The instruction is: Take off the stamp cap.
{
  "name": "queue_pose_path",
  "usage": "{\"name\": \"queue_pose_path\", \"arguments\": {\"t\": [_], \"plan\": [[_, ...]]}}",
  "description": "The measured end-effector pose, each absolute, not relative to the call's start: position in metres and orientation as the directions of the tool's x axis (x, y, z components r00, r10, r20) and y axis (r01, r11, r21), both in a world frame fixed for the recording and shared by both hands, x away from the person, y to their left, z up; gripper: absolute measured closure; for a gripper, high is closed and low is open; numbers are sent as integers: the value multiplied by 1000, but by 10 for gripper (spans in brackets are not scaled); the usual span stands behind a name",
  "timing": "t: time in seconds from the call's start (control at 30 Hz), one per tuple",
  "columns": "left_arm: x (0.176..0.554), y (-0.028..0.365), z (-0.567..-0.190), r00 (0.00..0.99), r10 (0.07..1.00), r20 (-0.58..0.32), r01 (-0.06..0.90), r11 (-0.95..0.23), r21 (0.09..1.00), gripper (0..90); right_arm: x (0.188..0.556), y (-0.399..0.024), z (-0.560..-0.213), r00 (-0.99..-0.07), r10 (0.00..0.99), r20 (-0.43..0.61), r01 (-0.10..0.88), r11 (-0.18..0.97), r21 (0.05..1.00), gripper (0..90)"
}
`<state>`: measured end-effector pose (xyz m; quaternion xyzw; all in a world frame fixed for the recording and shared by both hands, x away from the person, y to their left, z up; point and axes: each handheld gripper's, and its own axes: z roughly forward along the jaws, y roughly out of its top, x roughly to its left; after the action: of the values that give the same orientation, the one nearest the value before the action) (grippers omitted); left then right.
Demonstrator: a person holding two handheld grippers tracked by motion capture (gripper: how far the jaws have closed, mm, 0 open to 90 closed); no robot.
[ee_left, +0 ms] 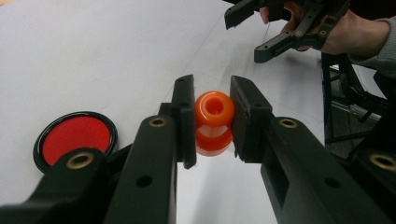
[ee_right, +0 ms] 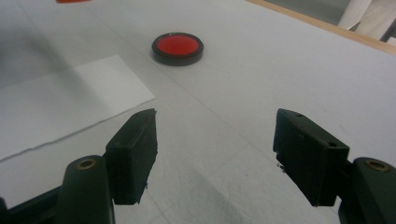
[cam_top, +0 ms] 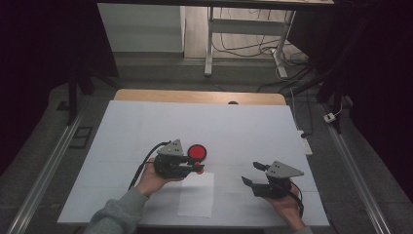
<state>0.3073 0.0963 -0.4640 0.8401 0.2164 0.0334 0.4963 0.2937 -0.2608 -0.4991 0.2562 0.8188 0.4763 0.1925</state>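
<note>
Fingers of the left gripper (ee_left: 212,123) pinch an orange spool (ee_left: 214,122) near the table's (cam_top: 243,122) middle, beside the red disc (cam_top: 197,152). Right gripper (cam_top: 257,174) gapes, holding nothing — next, I guess, bring both together gently.

Orange spool-shaped plastic piece (ee_left: 214,122), glossy, with a rounded flange at each end, a narrow waist and a round hole in the near face; pinched at the waist between the two black jaws of the left gripper (ee_left: 212,119), lifted clear of the white table surface, left of centre in the high view. Just beside it, on the far side, a round black-rimmed disc with a red face (cam_top: 197,152), lying flat on the table, untouched.
</note>
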Motion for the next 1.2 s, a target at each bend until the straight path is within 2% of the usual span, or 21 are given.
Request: {"name": "queue_pose_path", "arguments": {"t": [1.2], "plan": [[308, 89, -463, 907, 392, -152, 322, -416, 850, 721, 292, -215, -492, -861, 507, -44, 204, 422, 883, 316]]}}
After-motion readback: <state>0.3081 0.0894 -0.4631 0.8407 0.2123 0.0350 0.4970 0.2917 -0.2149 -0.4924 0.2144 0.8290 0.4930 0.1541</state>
